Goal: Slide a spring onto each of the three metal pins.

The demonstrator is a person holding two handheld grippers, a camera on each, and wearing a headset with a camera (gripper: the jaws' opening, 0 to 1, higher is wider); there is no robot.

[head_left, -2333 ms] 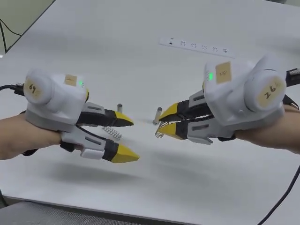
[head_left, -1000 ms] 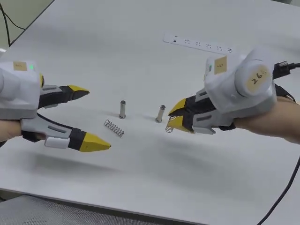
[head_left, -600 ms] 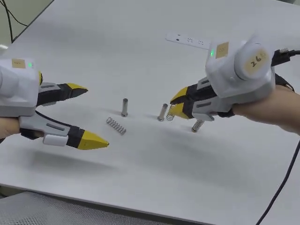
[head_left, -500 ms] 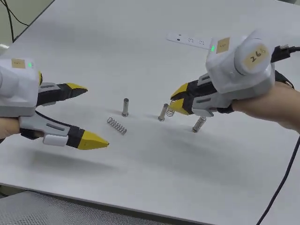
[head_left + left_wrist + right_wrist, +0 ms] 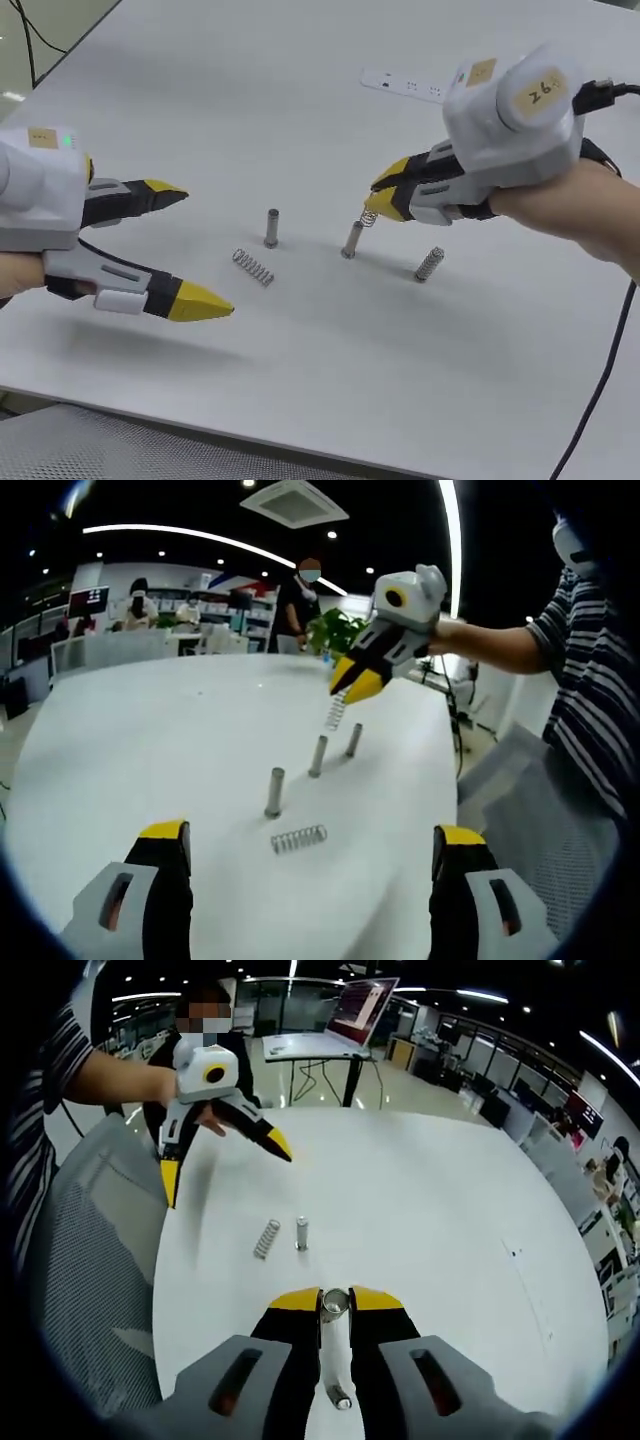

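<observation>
Jaws of right gripper point(image 5: 378, 200) clench a spring point(image 5: 368, 217) over a pin point(image 5: 352, 240); left gripper point(image 5: 205, 250) gapes.

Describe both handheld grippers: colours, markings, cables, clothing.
The left gripper and right gripper match: rounded white housings, grey-and-black jaws with yellow tips, and a tan sticker on top. The left one shows a green light. The right one has a round label handwritten 26 and a black cable at the rear. The person's sleeve is striped.
</observation>
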